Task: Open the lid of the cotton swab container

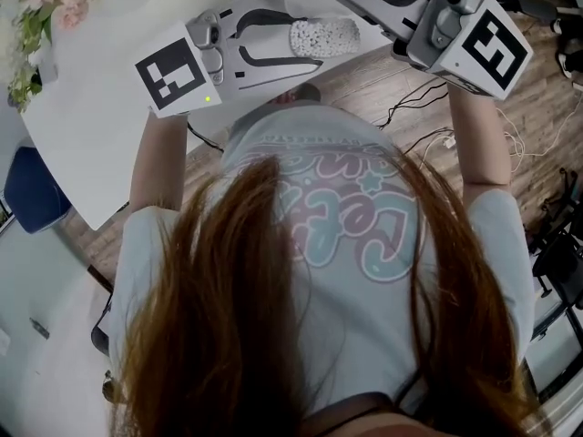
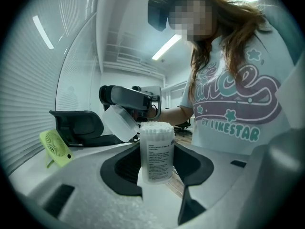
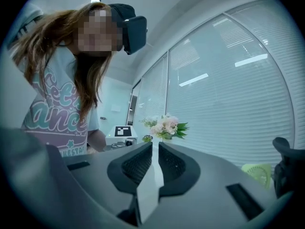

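Observation:
In the left gripper view the clear cotton swab container (image 2: 156,151) stands upright between the jaws, its top open and the white swab heads showing. My left gripper (image 2: 157,174) is shut on it. From the head view the container (image 1: 325,36) shows over the white table, with the left gripper (image 1: 293,38) around it. The translucent lid (image 2: 118,123) hangs off to the container's upper left, apart from it. My right gripper (image 2: 126,109) is shut on that lid. In the right gripper view the jaws (image 3: 155,149) pinch the lid's thin wall (image 3: 151,185).
A bunch of pink flowers (image 1: 46,7) stands at the white table's (image 1: 109,135) far left corner. A small green fan (image 2: 56,148) and a black office chair (image 2: 81,125) are behind. Cables (image 1: 428,107) lie on the wooden floor.

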`<state>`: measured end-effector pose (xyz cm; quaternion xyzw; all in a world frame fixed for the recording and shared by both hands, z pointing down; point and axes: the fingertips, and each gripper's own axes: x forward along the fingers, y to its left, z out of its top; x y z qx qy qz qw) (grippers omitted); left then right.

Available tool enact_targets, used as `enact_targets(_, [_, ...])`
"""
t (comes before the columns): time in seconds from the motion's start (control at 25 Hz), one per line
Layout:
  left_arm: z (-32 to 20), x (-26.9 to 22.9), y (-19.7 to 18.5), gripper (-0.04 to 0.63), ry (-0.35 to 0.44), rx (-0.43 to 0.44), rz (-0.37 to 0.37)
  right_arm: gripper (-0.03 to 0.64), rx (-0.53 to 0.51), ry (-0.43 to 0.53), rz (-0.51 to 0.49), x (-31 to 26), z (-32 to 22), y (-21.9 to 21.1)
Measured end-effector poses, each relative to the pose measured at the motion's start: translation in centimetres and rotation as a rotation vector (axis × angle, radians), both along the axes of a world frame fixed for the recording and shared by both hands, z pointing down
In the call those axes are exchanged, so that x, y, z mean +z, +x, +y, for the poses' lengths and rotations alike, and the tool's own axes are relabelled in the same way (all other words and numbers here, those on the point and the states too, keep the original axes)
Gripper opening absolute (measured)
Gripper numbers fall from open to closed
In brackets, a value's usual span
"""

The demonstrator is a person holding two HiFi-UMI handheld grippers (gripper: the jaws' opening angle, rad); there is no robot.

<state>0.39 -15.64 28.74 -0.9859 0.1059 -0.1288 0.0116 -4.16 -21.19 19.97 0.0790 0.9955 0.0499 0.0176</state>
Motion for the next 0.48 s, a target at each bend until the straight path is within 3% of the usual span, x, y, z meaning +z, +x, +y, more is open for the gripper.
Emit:
enact_targets(0.2, [-0.5, 0.4, -0.2, 0.190, -0.034, -0.020, 0.022, 0.060, 0.006, 0.016, -0.034, -1.1, -0.1, 0.5])
enact_targets(0.48, [-1.4, 0.6, -0.7, 0.189, -0.018, -0.039, 0.011, 0.099, 0.015, 0.040, -0.067, -1.5, 0.3, 1.5])
